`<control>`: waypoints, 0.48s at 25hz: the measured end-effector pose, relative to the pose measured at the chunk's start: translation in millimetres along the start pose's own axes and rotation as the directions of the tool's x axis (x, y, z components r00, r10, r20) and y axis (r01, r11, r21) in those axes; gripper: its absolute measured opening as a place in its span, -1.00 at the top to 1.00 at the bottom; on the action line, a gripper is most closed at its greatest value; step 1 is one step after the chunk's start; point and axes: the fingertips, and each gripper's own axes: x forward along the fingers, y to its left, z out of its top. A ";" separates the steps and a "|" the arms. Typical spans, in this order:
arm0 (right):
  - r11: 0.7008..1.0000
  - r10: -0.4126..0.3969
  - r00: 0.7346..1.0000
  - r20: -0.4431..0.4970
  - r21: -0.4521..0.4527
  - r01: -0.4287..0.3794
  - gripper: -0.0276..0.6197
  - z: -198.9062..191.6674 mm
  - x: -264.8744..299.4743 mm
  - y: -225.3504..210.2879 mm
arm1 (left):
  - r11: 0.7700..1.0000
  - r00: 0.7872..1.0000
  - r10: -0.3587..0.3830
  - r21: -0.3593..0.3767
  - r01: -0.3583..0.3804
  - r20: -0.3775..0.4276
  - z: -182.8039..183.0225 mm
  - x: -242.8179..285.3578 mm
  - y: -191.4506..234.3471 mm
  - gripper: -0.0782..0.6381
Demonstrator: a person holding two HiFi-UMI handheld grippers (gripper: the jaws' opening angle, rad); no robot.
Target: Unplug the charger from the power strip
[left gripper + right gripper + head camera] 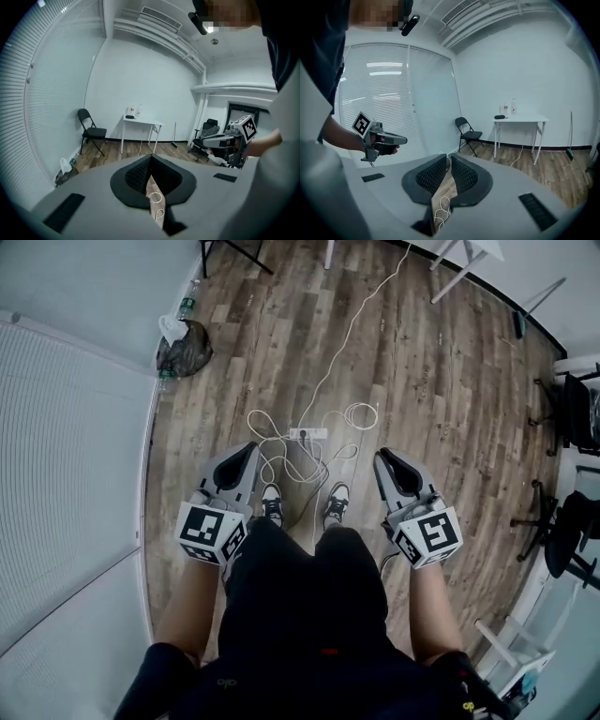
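Jaws closed, empty, on my left gripper (249, 450) and right gripper (382, 457); the power strip (308, 434) among white cables (349, 331) is too small to show plugs or print.

Light: you have bright, even room light, soft shadows on the floor (422, 362) | Glare: lamp streaks on the blinds (379, 65), upper left of your right gripper view | Distortion: fisheye bending at edges, dark corners in both gripper views | Focus: sharp, little blur
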 end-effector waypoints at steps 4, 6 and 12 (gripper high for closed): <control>0.995 0.090 0.993 -0.074 -0.028 -0.092 0.80 -45.2 20.5 -43.2 | 0.999 0.998 0.050 0.007 -0.050 -0.026 -30.9 42.2 -10.0 0.73; 0.991 0.119 0.984 -0.132 -0.038 -0.125 0.80 -81.1 34.1 -56.8 | 0.998 0.997 0.066 -0.022 -0.067 -0.048 -56.5 65.3 -8.0 0.73; 0.972 0.220 0.957 -0.187 -0.037 -0.230 0.78 -203.7 117.8 -80.5 | 0.999 0.992 -0.004 0.041 0.009 -0.127 -174.9 166.0 28.2 0.73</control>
